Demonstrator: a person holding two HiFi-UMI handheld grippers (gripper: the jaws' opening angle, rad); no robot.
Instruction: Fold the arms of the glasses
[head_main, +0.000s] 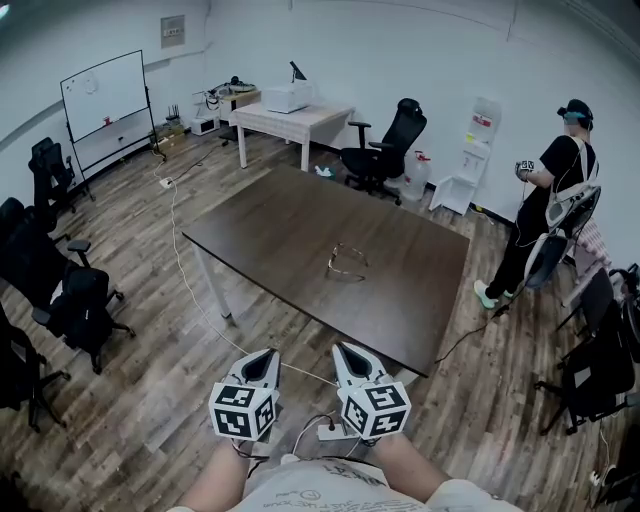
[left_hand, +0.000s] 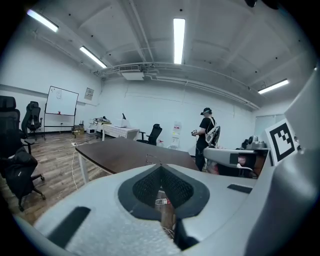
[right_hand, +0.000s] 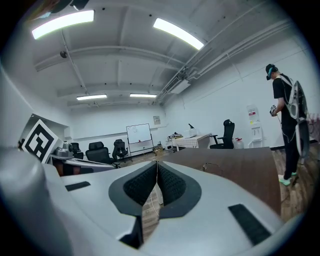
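The glasses are lying near the middle of the dark worktop, well apart from every edge, with nothing else lying on that surface. Both tools are hanging over the wooden floor short of the worktop's near edge, well apart from the glasses.

The left tool is showing its jaws closed tip to tip and gripping nothing. The right tool is likewise closed and empty. Each is carrying a cube of black-and-white square markers.

A white cable is running across the floor along the worktop's left side. A power strip is lying on the floor just below the tools.

Black office chairs are crowding the left wall. More chairs are standing at the right. A person is standing beyond the worktop's right corner, facing away and holding a device.

Behind the worktop, a black chair is standing beside a white table carrying a printer. A whiteboard is standing at the far left. A narrow white stand is standing against the back wall.

Open floor is lying on the near side and the left side of the worktop.

The whiteboard marks and a wall notice are showing too small to read.
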